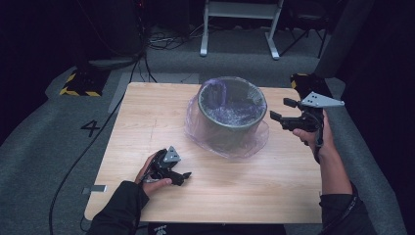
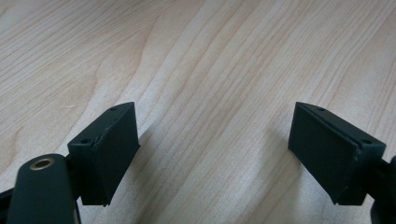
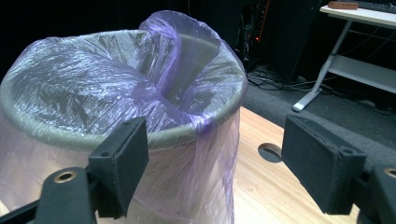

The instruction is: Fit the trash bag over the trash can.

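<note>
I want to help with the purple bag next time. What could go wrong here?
The purple bag is thin plastic. If the right tongs, open beside the bin's rim, pinch and tug it, it might tear or slip off the rim.

The bin stands free on the table, and the left tongs are down near the table's front, away from it. Nothing steadies the bin, so a hard pull could slide or tip it.

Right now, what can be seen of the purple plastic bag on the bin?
The purple bag is thin, see-through, crinkled film lining a round grey bin that stands upright on the wooden table. Its mouth is folded out over the rim and hangs loosely down the outside, pooling on the tabletop. One fold sags into the opening. The right claw is open beside it, with no clear contact.
</note>
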The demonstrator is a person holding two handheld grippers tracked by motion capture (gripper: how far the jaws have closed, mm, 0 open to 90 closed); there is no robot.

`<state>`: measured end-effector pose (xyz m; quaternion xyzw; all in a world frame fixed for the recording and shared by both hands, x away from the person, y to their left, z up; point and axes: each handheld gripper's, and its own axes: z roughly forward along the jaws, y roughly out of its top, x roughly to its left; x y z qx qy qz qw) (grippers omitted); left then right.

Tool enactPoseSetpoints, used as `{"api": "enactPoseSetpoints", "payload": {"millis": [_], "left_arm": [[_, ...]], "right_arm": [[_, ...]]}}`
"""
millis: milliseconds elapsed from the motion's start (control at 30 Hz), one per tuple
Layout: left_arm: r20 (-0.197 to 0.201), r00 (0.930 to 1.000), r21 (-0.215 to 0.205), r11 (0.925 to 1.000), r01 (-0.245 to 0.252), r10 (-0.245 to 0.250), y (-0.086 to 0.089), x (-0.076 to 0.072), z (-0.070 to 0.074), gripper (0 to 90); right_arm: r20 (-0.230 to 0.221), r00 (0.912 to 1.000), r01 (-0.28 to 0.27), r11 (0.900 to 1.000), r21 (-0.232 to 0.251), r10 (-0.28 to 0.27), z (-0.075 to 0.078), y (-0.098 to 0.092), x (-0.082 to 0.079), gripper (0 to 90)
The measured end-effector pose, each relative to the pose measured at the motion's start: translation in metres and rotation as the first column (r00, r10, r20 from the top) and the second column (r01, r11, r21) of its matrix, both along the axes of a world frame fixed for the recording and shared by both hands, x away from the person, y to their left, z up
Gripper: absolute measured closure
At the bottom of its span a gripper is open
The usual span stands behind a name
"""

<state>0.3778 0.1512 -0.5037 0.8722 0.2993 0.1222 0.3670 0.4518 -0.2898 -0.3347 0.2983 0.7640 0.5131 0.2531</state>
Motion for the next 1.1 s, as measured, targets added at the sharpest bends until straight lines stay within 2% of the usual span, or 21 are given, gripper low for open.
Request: {"api": "enactPoseSetpoints", "payload": {"millis": [367,633,900,1100], "left_arm": [[0.000,0.9998,0.003,0.9998,-0.021,0.021,0.001,-0.005,0.000,15.9],[0.001,0.9999,0.001,0.9999,-0.015,0.015,0.003,-0.010,0.000,16.0],[0.002,0.9998,0.002,0.9998,-0.019,0.019,0.004,-0.012,0.000,16.0],[0.002,0.9998,0.002,0.9998,-0.019,0.019,0.004,-0.012,0.000,16.0]], "right_arm": [[0.001,1.0000,0.002,1.000,-0.005,-0.002,0.010,0.003,-0.001,23.1],[0.013,0.9999,0.003,1.000,-0.010,-0.002,0.019,0.009,-0.001,23.1],[0.023,0.9997,-0.012,1.000,-0.024,0.012,0.023,0.022,0.001,23.3],[0.026,0.9990,-0.036,0.998,-0.047,0.037,0.024,0.040,0.004,23.5]]}}
